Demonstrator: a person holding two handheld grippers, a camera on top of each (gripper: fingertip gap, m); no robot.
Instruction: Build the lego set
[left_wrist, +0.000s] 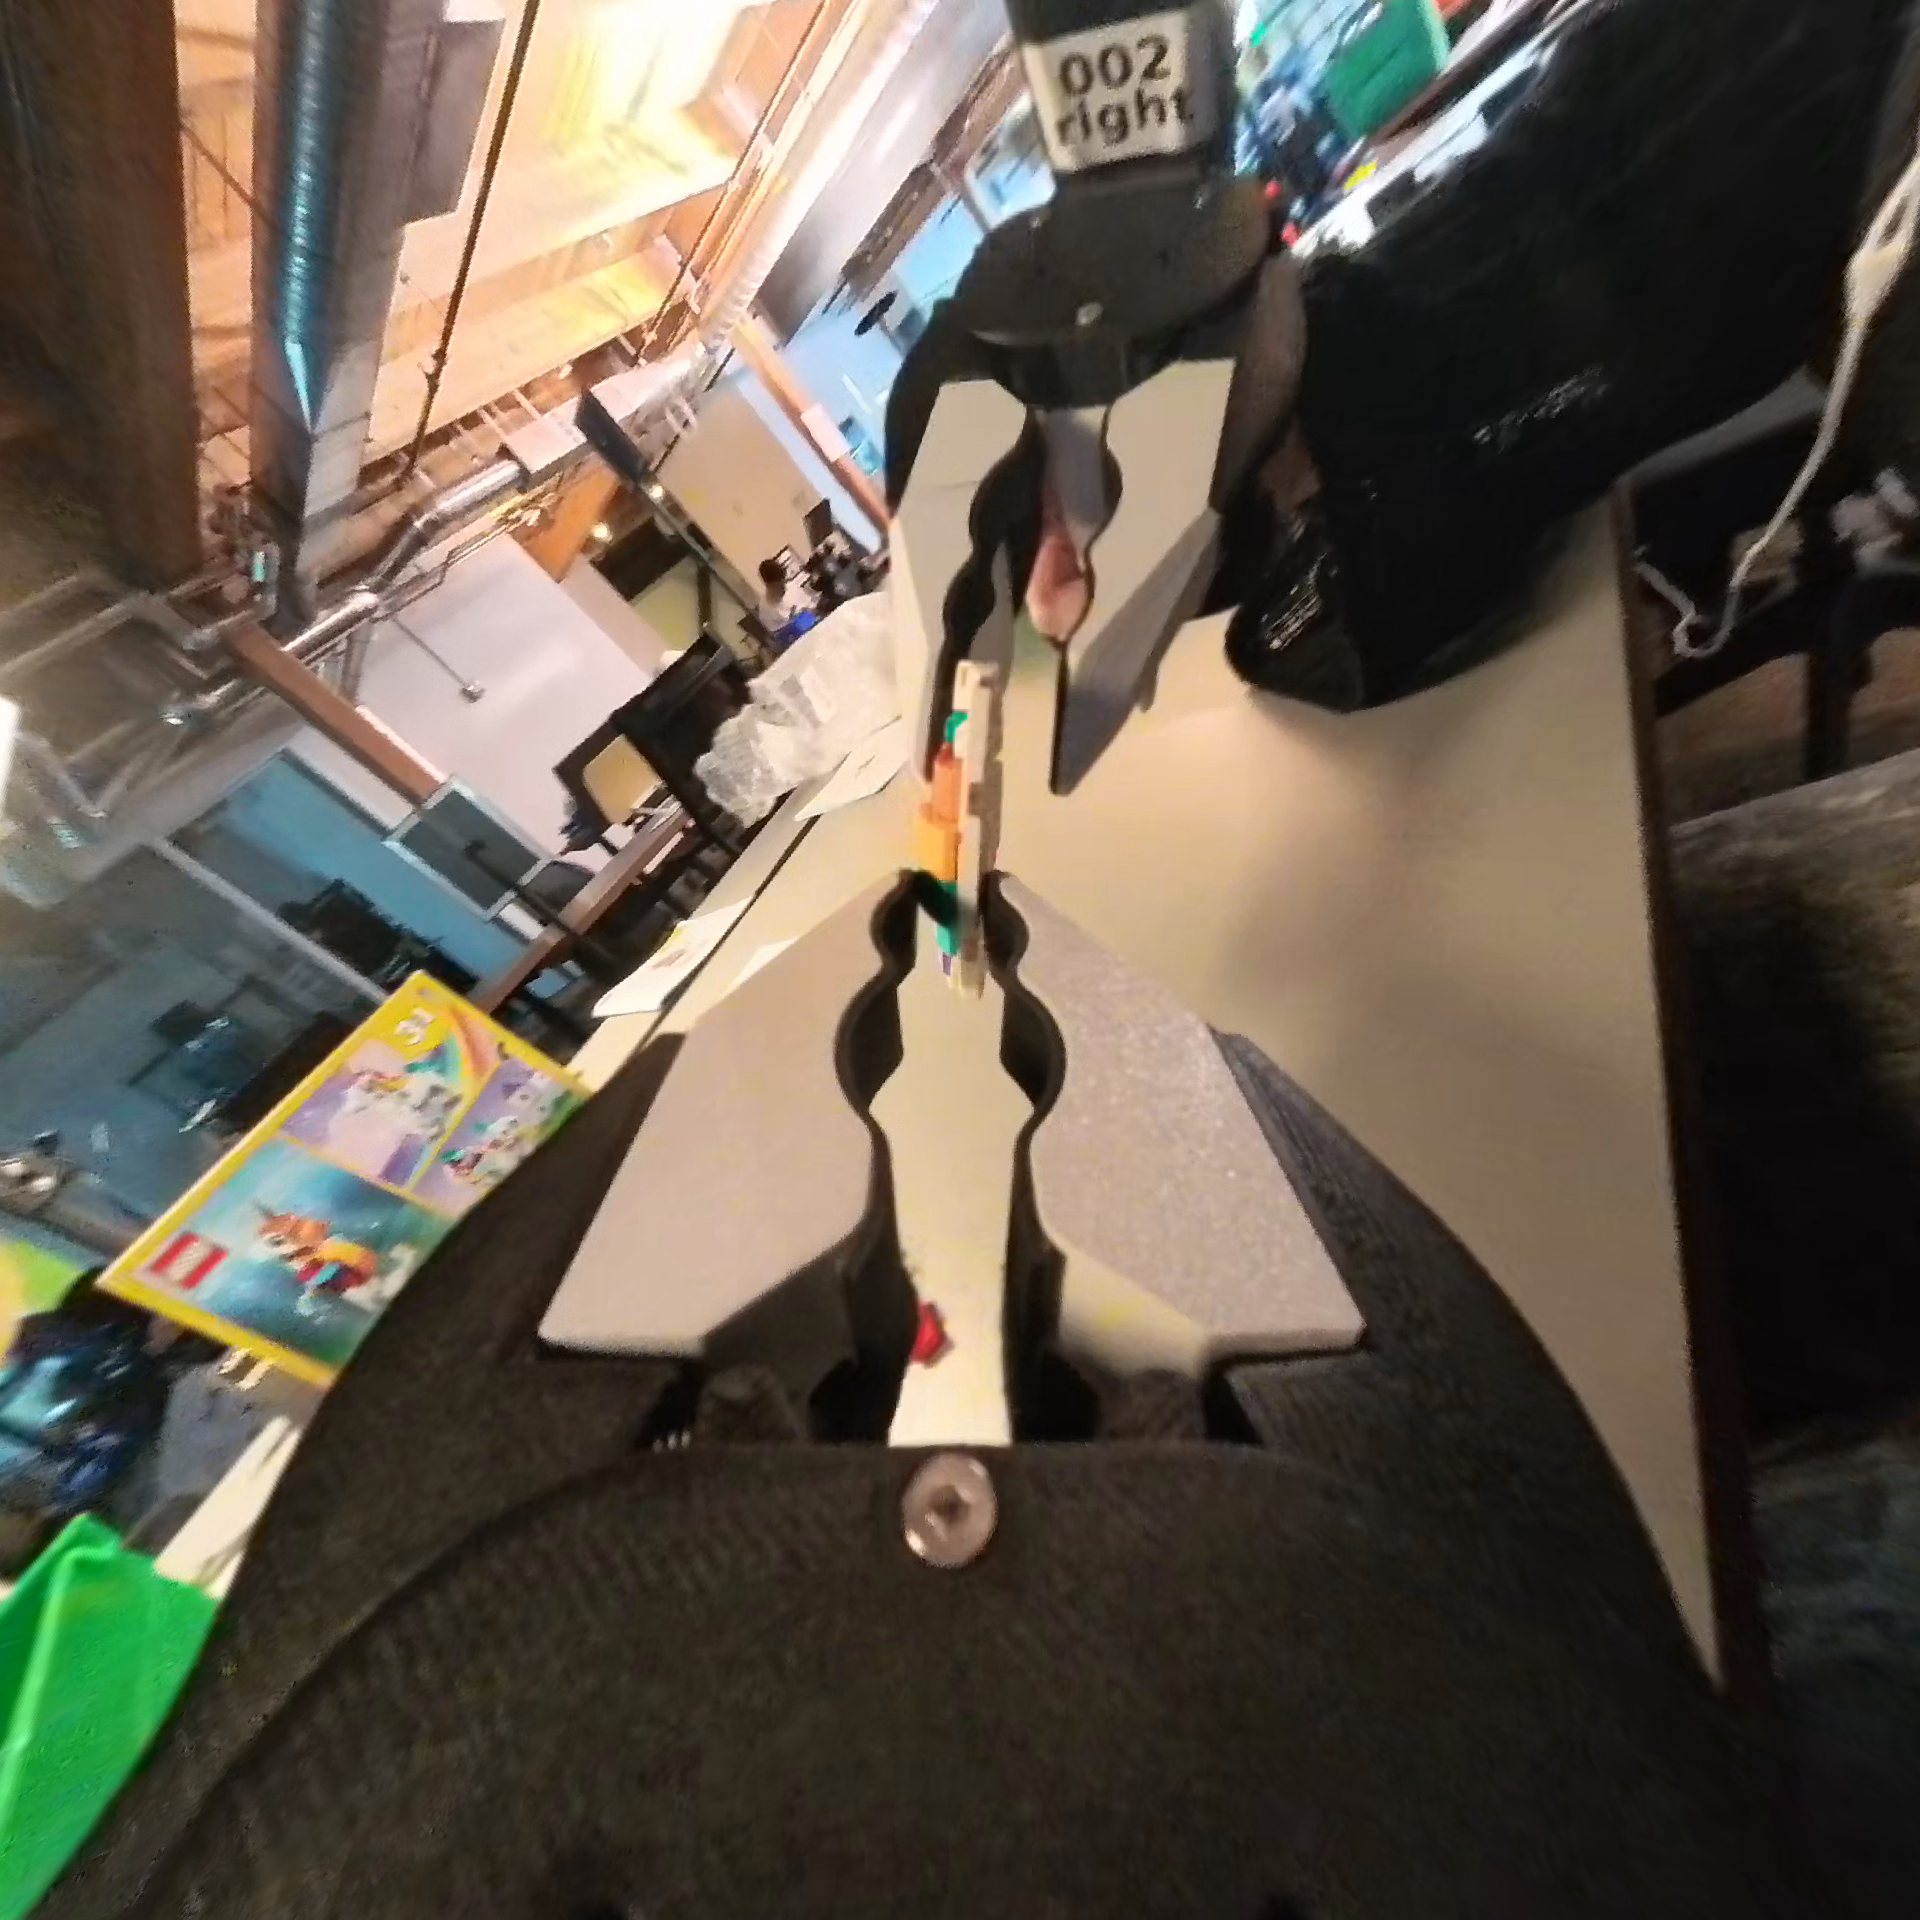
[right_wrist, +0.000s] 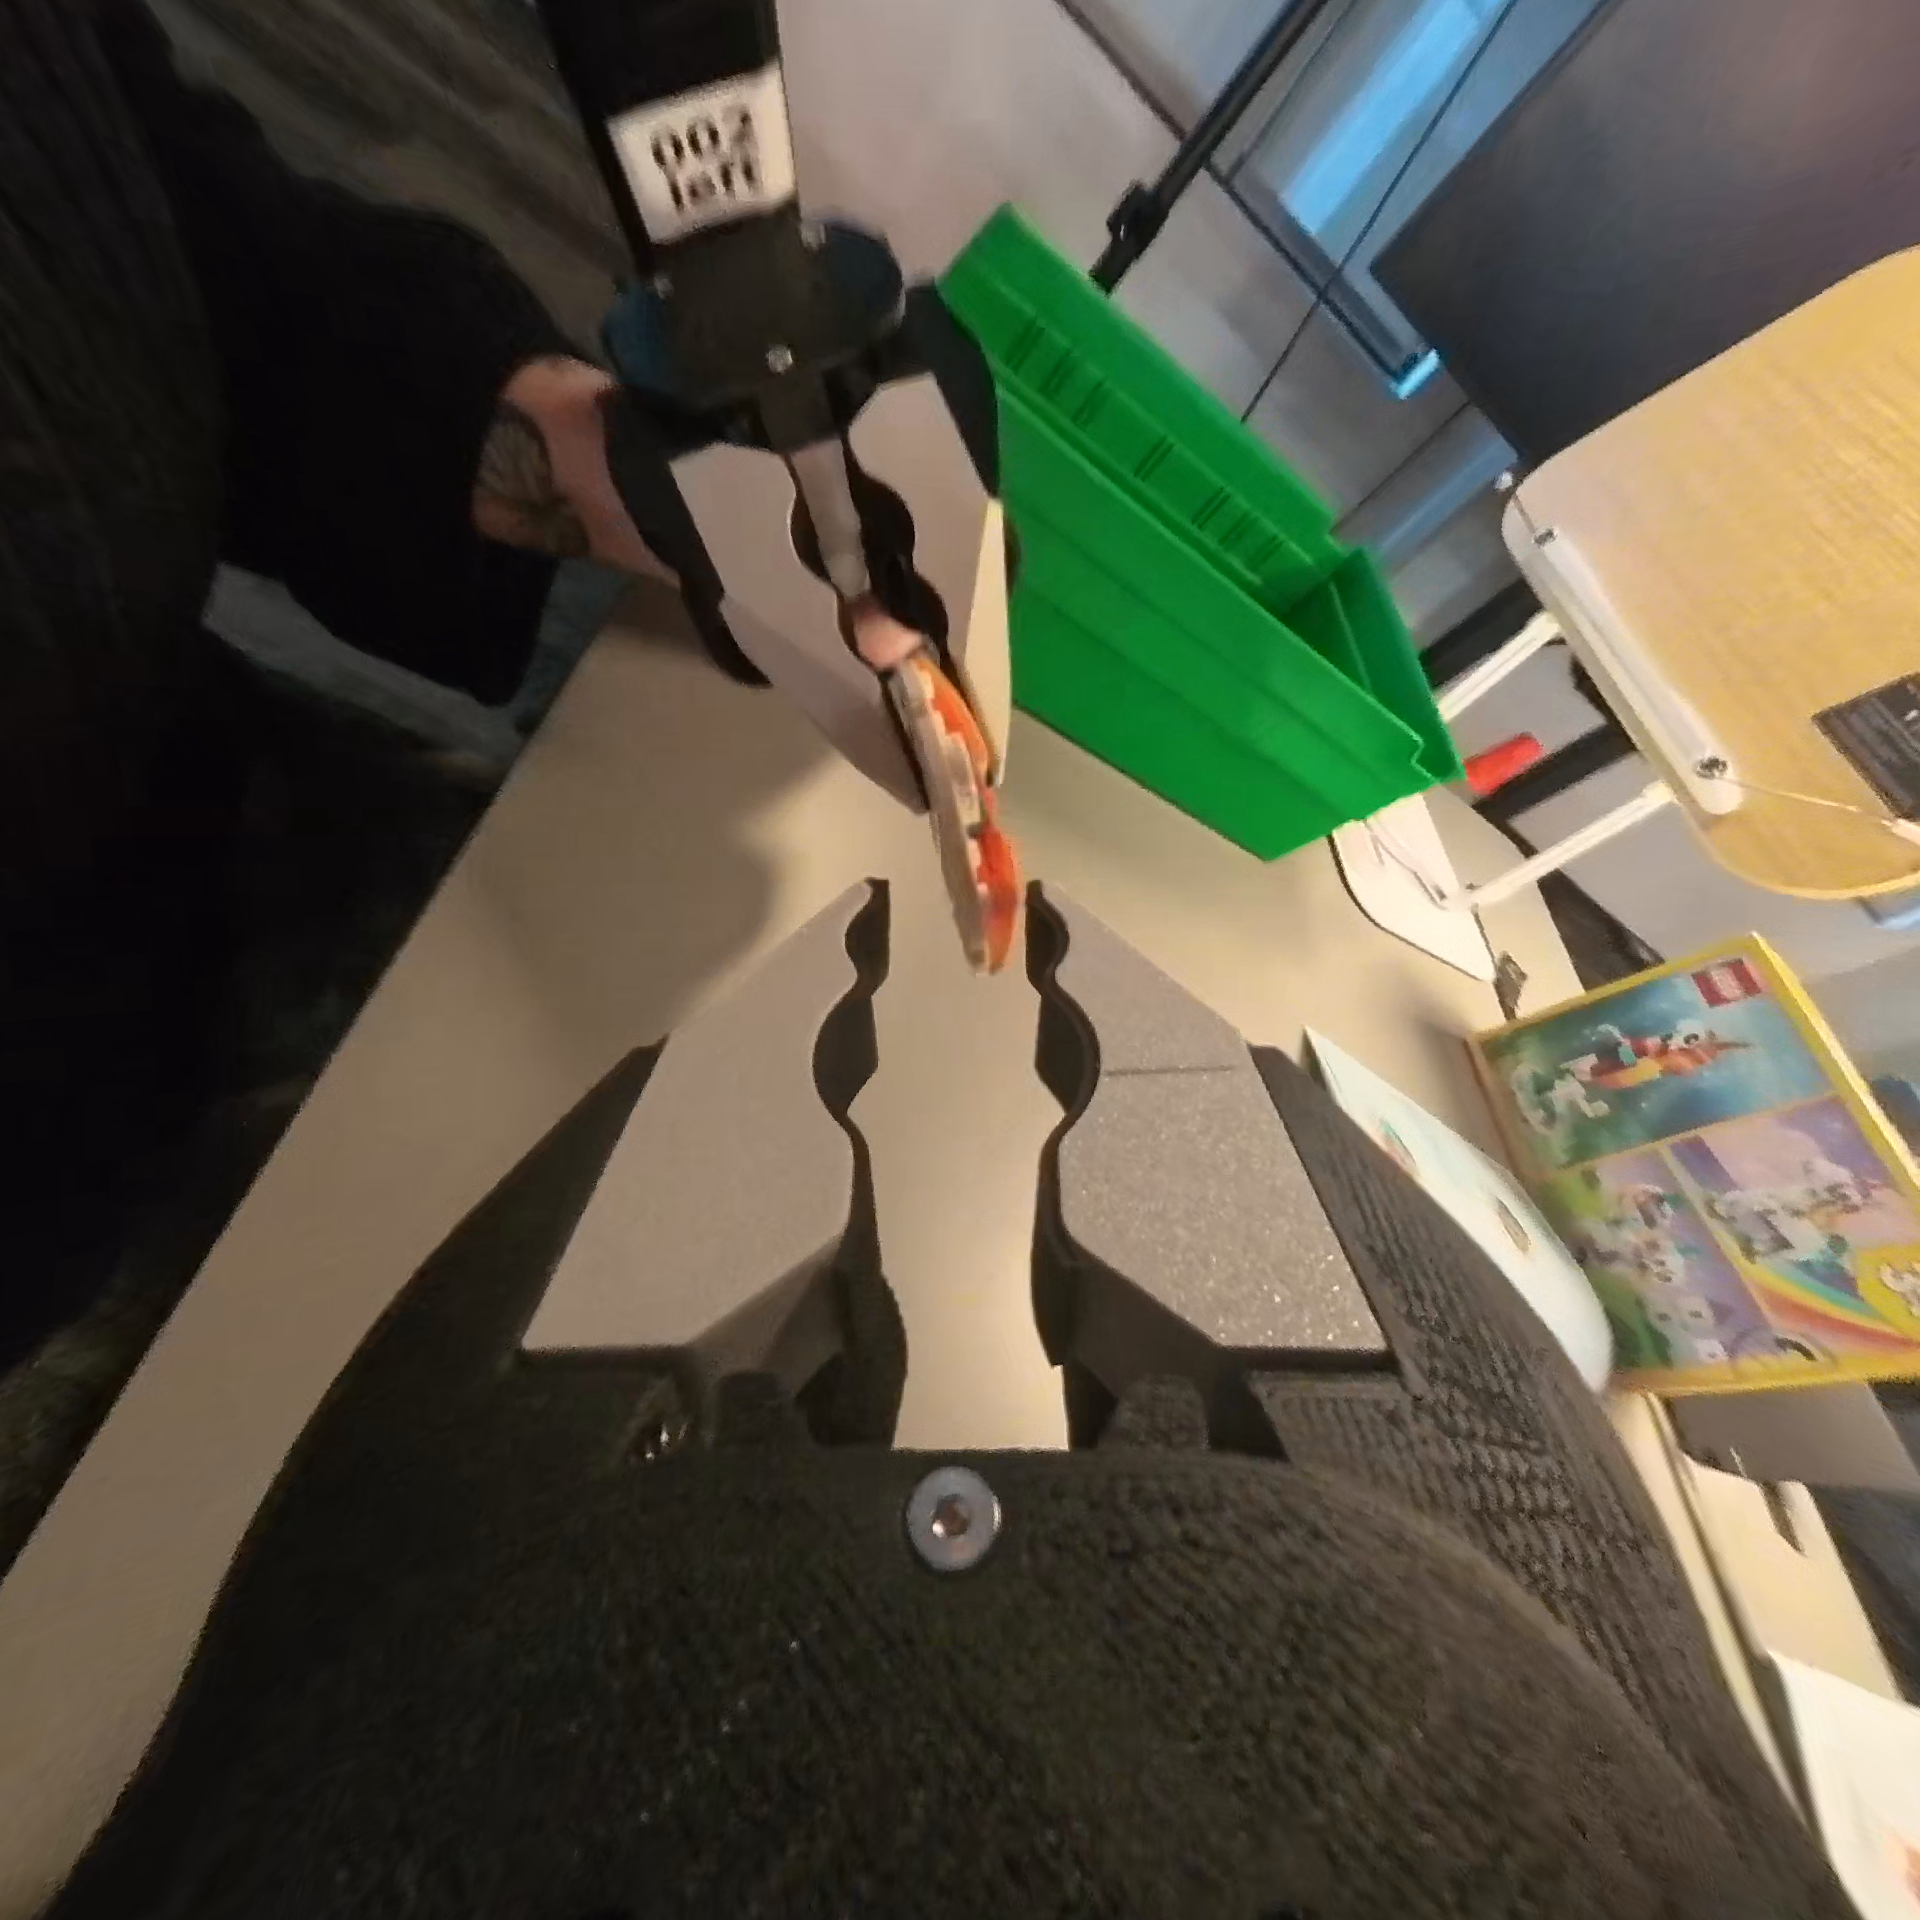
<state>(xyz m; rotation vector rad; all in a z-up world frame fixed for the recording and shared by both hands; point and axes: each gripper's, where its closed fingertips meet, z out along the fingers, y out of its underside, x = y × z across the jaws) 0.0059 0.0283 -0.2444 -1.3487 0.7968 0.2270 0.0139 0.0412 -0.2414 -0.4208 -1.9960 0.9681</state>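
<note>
The left gripper (left_wrist: 951, 894) pinches 1 flat white, orange and teal lego assembly (left_wrist: 961, 821) at its tips. The right gripper (right_wrist: 956, 899) opposite stands parted around its far end; contact unclear. Beyond: 1 green plastic bin (right_wrist: 1174, 582), 1 yellow-edged lego box (right_wrist: 1704, 1174), cropped.

I work at a pale table (left_wrist: 1351, 935) in an open industrial-style office, exposed ceiling ducts (left_wrist: 322, 260) at my ten o'clock, glass partitions and desks behind, a green storage bin (right_wrist: 1195, 623) at one o'clock.
</note>
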